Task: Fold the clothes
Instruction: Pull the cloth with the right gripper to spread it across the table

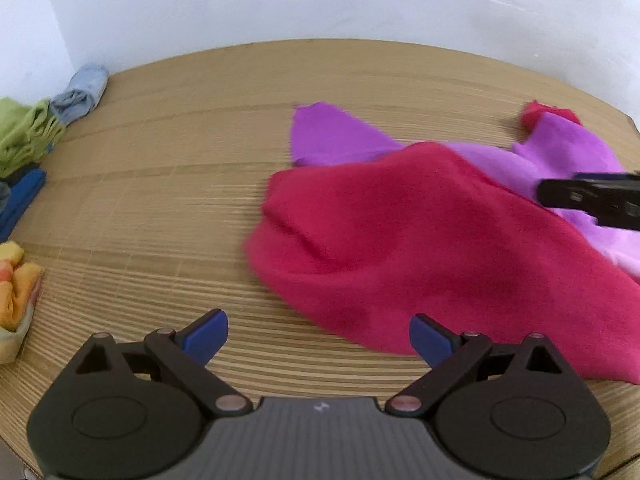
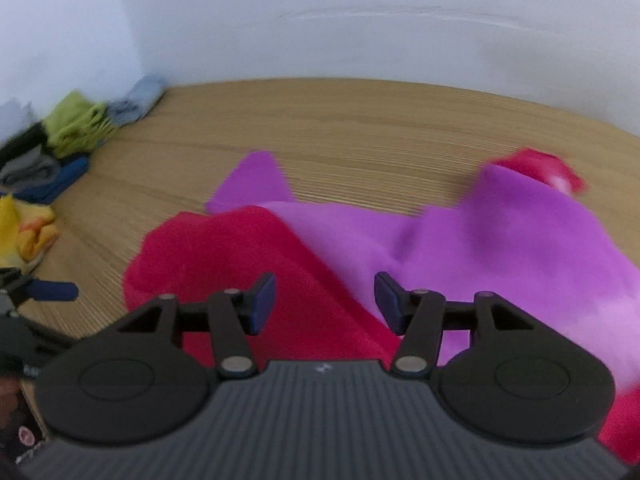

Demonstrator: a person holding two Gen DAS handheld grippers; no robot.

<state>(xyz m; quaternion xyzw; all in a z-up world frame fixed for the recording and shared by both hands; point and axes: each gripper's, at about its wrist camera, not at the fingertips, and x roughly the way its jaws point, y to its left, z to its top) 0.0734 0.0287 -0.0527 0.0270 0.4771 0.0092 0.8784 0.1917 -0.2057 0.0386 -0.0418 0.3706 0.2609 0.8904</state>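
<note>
We seem to be in a plain room at home: a wooden table (image 1: 160, 184) pushed against bare white walls (image 1: 320, 0), with small folded clothes (image 1: 28, 136) piled in its corner.

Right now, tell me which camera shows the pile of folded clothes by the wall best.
The left wrist view. There the folded pile sits sharp at the left edge: light blue, green and dark blue pieces set apart on the table. The right wrist view shows the same pile smaller and blurred, though it adds grey and black pieces.
</note>
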